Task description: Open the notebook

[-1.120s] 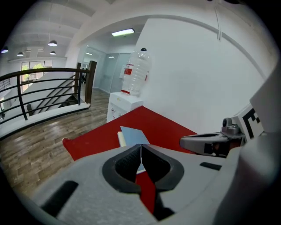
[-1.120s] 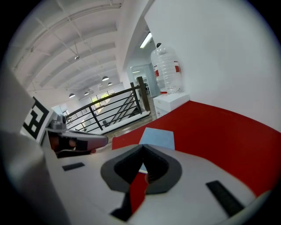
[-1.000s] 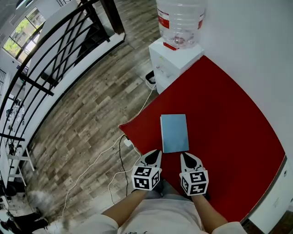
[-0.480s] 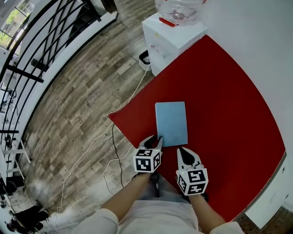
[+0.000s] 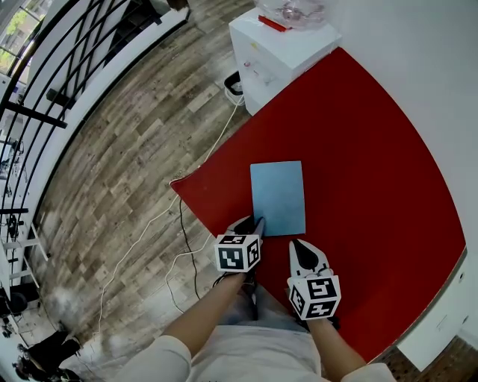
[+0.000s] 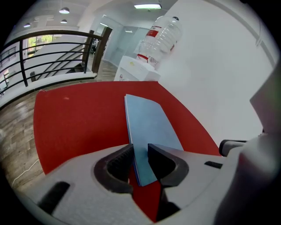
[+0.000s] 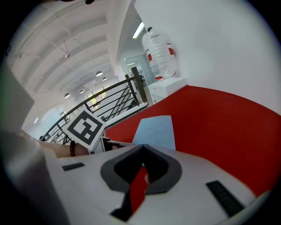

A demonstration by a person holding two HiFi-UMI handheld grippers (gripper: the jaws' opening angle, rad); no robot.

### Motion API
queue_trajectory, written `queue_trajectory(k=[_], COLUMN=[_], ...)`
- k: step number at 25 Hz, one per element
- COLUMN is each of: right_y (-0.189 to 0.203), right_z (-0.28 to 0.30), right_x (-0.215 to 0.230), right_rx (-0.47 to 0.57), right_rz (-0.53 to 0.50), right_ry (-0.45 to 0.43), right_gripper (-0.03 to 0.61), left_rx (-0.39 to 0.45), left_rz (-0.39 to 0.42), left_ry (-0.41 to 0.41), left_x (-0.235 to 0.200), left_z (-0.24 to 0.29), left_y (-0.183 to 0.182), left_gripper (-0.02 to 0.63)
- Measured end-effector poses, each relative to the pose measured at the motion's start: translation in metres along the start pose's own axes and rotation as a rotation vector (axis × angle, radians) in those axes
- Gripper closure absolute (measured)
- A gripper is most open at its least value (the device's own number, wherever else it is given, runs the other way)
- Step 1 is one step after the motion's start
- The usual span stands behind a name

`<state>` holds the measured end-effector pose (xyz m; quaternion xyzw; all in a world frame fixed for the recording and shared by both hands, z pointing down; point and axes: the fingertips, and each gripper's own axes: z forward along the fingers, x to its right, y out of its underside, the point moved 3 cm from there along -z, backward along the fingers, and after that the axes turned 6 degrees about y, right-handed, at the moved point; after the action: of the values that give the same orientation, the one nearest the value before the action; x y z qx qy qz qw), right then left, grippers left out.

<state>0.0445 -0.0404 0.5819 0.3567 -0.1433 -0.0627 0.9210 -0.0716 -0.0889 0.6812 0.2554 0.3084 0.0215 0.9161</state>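
1. At the far left, a black railing (image 5: 45, 89) is seen beside a wooden plank floor (image 5: 127, 171), across which a thin white cable (image 5: 149, 239) is trailed towards the table's near left corner.
2. The left gripper (image 5: 250, 222) is held at the near left corner of the notebook (image 5: 278, 197). In the left gripper view its jaws are shown narrowly apart, with that corner of the notebook (image 6: 147, 118) lying in the gap. The left jaw is set against the notebook's left edge and the right jaw is placed over the cover.
3. The notebook is closed and laid flat on the near left part of the red table (image 5: 373, 186), its long sides running from near to far. A plain light blue cover without visible print is presented, and a thin pale line of pages is visible along the left edge in the left gripper view.
4. A white water dispenser (image 5: 280, 48) is placed on the floor against the table's far left edge, with a clear bottle (image 5: 291, 9) mounted on top.
5. The right gripper (image 5: 299, 246) is held just near of the notebook's near right corner, apart from it. Its jaws are brought together at the tips, and nothing is held between them; only red table is visible through the small opening behind the tips.
6. On the right, the table is bordered by a white wall (image 5: 418, 67).
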Motion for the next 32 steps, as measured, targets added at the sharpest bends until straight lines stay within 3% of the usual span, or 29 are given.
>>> queue_trajectory(k=[6,17,27,32], right_y=[0.0,0.005,0.005,0.004], right_z=[0.004,0.008,0.006,0.005], right_x=[0.004,0.006,0.001,0.001], right_rx=[-0.004,-0.009,0.003,0.019], right_rz=[0.012,0.03,0.042,0.059], right_ry=[-0.003,-0.009,-0.019,-0.027], right_gripper=[0.571,0.571,0.571,0.572], left_rx=[-0.004,0.011,0.024,0.071], left_rz=[-0.07,-0.087,-0.021,0.062], left_ry=[-0.023,-0.022,-0.024,0.022], left_x=[-0.002,-0.004,-0.01,0.02], left_z=[0.001,-0.002,-0.029,-0.051], left_y=[-0.002,-0.006,-0.028,-0.056], left_gripper=[0.529,0.581,0.589,0.603])
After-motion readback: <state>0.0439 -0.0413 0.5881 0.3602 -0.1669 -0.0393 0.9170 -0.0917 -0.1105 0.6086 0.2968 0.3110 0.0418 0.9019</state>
